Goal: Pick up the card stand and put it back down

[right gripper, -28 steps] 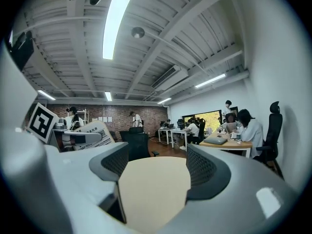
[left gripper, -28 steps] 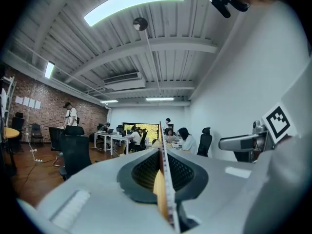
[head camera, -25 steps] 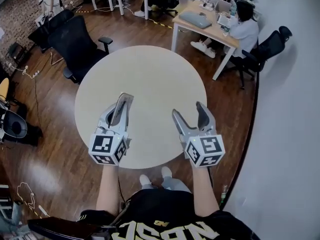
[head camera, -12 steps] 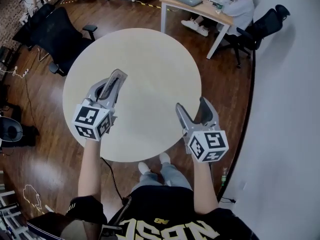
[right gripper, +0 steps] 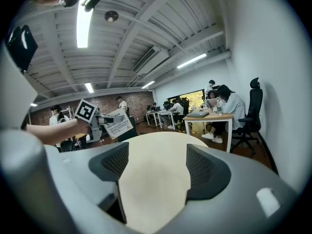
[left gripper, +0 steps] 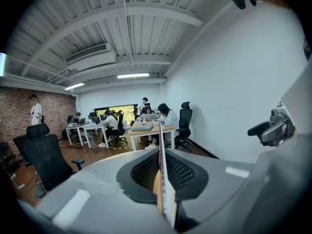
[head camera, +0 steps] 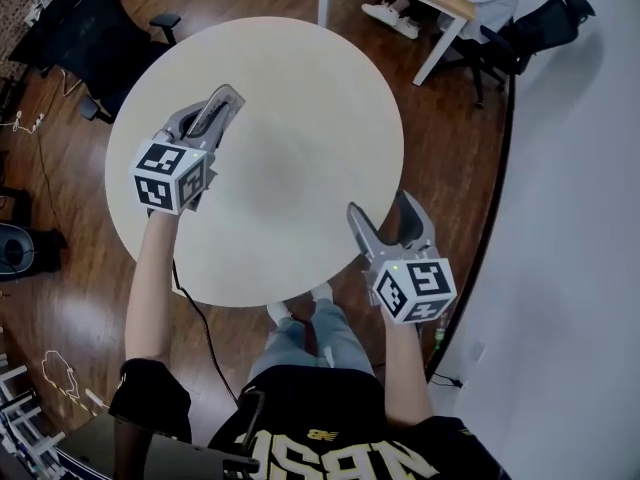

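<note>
Left gripper (head camera: 222, 106) is seen in the head view closed on the card stand (head camera: 234, 94), held above the table (head camera: 300, 118) near its left rim; the right gripper (head camera: 381, 216) is held open and empty at the near right rim, well apart. In the left gripper view the stand is shown edge-on, pinched thin between the pads; a slip or twist in so narrow a hold is judged possible, and a tilted release could topple it. In the right gripper view the card is seen raised clear of the bare top; a set-down close to the rim could drop it to the floor (head camera: 60, 298), so the wide open middle is favoured.
</note>
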`<state>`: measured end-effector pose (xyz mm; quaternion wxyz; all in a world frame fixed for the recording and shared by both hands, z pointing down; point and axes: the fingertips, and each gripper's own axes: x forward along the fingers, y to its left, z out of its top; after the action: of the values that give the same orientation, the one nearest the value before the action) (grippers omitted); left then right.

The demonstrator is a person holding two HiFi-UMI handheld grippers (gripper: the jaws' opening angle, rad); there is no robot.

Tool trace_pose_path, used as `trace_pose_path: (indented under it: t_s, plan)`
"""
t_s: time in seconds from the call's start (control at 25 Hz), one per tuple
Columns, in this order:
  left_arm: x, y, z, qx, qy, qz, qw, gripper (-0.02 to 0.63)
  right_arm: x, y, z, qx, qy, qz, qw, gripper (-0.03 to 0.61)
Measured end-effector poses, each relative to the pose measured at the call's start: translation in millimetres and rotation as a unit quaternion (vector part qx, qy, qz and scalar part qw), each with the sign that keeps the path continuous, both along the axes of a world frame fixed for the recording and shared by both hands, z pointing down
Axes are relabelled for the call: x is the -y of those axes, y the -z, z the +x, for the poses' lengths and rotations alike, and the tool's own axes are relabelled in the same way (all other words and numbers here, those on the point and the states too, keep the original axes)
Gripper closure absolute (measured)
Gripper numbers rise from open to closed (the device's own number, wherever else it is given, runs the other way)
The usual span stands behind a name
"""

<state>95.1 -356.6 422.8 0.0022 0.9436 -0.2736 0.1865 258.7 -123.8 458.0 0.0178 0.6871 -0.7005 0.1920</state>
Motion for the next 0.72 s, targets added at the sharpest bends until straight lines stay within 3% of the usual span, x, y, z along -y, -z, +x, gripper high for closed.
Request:
trace_pose_path:
  t_s: [0.2, 0.32, 0.44, 0.56, 0.72]
  plan:
    - [37.1, -30.0, 6.9, 0.011, -0.008, -0.020, 0.9997, 0.595, 6.1, -21.3, 0.5, 0.004, 0.008, -0.020, 1.000, 0.204]
    - [54.0, -47.6, 16.3, -0.005, -0.037, -0.053, 0.9979, 0.598, 12.1, -32.2, 2.4, 0.006, 0.008, -0.029, 1.000, 0.204]
    - [64.6, -68.0, 29.0, 0.003, -0.077, -0.076, 0.9941, 0.598, 17.7, -43.5, 0.7, 0.009, 0.010, -0.038, 0.999, 0.204]
    - [69.1, -96.4, 44.3, 0.049, -0.133, -0.095, 0.9853, 0.598, 23.9, -57.4, -3.4, 0.013, 0.013, -0.047, 0.999, 0.204]
    - [69.2, -147.1, 66.0, 0.149, -0.204, -0.112, 0.9610, 0.598, 26.8, -76.7, -3.7, 0.021, 0.014, -0.063, 0.998, 0.204]
